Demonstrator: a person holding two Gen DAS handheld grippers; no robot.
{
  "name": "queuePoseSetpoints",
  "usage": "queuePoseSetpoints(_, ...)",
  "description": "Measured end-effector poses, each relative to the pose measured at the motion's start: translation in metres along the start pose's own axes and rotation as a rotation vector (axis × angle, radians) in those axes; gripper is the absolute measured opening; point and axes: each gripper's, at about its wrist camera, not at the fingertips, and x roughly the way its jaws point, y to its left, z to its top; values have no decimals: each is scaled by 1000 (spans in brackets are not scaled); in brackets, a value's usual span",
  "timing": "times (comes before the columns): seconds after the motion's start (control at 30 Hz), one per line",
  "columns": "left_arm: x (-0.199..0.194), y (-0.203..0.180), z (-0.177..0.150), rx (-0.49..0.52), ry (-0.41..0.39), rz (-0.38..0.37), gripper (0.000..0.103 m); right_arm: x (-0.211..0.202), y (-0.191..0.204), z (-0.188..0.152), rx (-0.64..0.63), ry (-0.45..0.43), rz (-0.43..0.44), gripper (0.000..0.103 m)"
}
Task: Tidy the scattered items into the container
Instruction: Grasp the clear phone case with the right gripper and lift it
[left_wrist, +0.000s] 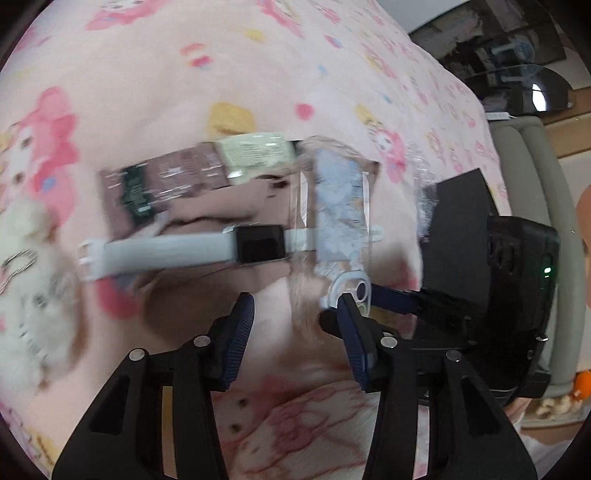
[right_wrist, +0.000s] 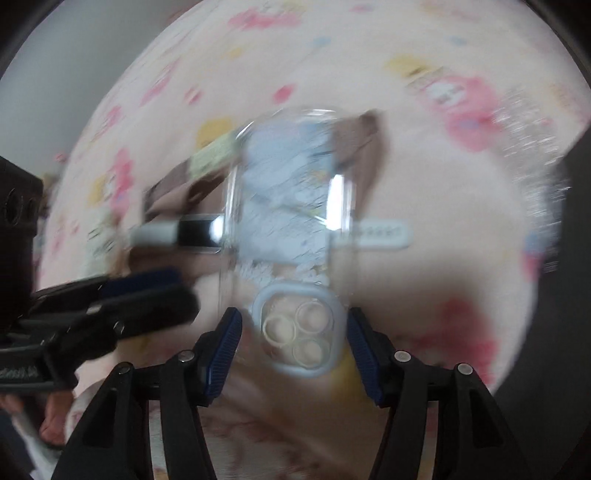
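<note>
- The clear phone case (right_wrist: 291, 229), with a pale blue printed back and a camera cut-out of three rings, lies flat on the pink cartoon-print blanket (left_wrist: 221, 55); its camera end sits between the fingers of the right gripper (right_wrist: 293, 349).
- The right gripper's jaws stand wide apart on either side of the case's camera end; blur hides whether the pads touch its edges.
- A smartwatch (left_wrist: 258, 244) with a black face and a grey strap lies across the blanket; its strap passes under the middle of the phone case and shows again on the far side.
- Beyond the watch lie a brown sachet (left_wrist: 166, 184) with a dark green label and a pale green packet (left_wrist: 258, 155), overlapping one another and touching the top of the case.
- The left gripper (left_wrist: 295, 314) hovers beside the case's camera end with its jaws partly apart and nothing between them; one pad stands at the edge of the case.
- A fluffy white plush keychain (left_wrist: 33, 266) lies at the left edge, well apart from the case.
- No container can be made out with certainty; a dark shape (right_wrist: 546, 332) at the right edge of the right wrist view is cut off.
- Both views are smeared, and print on the packets is unreadable.
</note>
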Motion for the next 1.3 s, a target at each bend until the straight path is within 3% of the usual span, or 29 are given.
queuePoseSetpoints(0.17,-15,27,-13,-110,-45,-60,47,-1,22,-5,-45,29,184,55)
queuePoseSetpoints(0.23,-19,38,-17,-158,-70,-65,47,-8,34,-7,-92,2,158,55)
queuePoseSetpoints(0.33,-17,45,-17,-182,-74,-103,47,-23,35,-3,-129,-69,43,55)
queuePoseSetpoints(0.47,2,40,-10,-149,-7,-204,47,-40,8,17,-42,-169,-78,55)
queuePoseSetpoints(0.5,6,39,-9,-149,-4,-201,43,-42,2,26,-31,-183,-95,55)
queuePoseSetpoints(0.57,12,35,-7,-129,2,-164,25,-42,-5,40,-12,-209,-135,55)
queuePoseSetpoints(0.6,15,34,-5,-127,5,-156,22,-41,-8,48,-6,-222,-150,55)
queuePoseSetpoints(0.83,4,48,-1,-154,-36,-197,20,-21,-10,83,11,-248,-212,55)
queuePoseSetpoints(1.07,17,43,-4,-126,16,-239,24,2,-16,104,21,-217,-181,56)
queuePoseSetpoints(1.17,13,44,1,-158,-17,-240,23,5,-10,100,-9,-178,-116,58)
queuePoseSetpoints(1.3,-7,47,-1,-180,-102,-164,23,1,-5,85,-18,-140,-80,56)
